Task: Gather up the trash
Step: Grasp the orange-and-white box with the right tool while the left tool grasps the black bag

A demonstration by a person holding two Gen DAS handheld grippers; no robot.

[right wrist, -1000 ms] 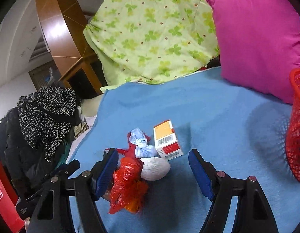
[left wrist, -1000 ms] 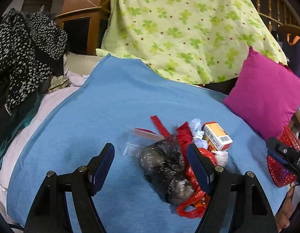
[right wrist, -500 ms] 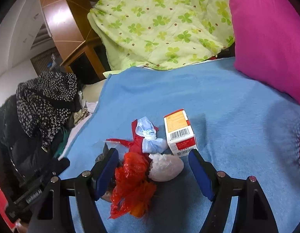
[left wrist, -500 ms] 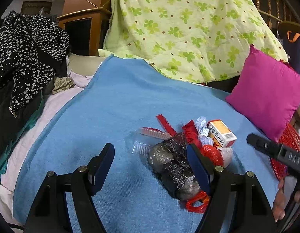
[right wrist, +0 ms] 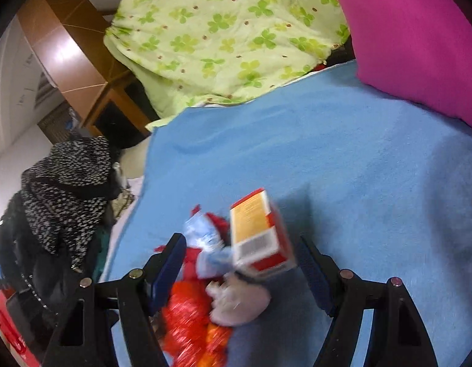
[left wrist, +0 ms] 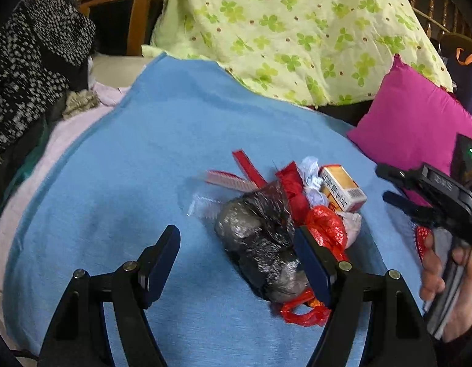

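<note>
i see a heap of trash on the blue blanket (left wrist: 138,159) of a bed. the landmark is the orange and white box (right wrist: 256,235); its long axis points away from me toward the green quilt (right wrist: 223,30). left of the box lies a black bag (left wrist: 260,238), lengthwise toward me. my left claw (left wrist: 236,260) is wide open, holding nothing. my right claw (right wrist: 242,269) is wide open around the box, gripping nothing.

Left gripper (left wrist: 236,257) jaws wide apart, low over blue blanket (left wrist: 144,159), nothing between pads. Right gripper (right wrist: 242,263) jaws also wide apart, angled down toward same blanket. Bare right hand (left wrist: 450,278) wraps right gripper's handle.
</note>
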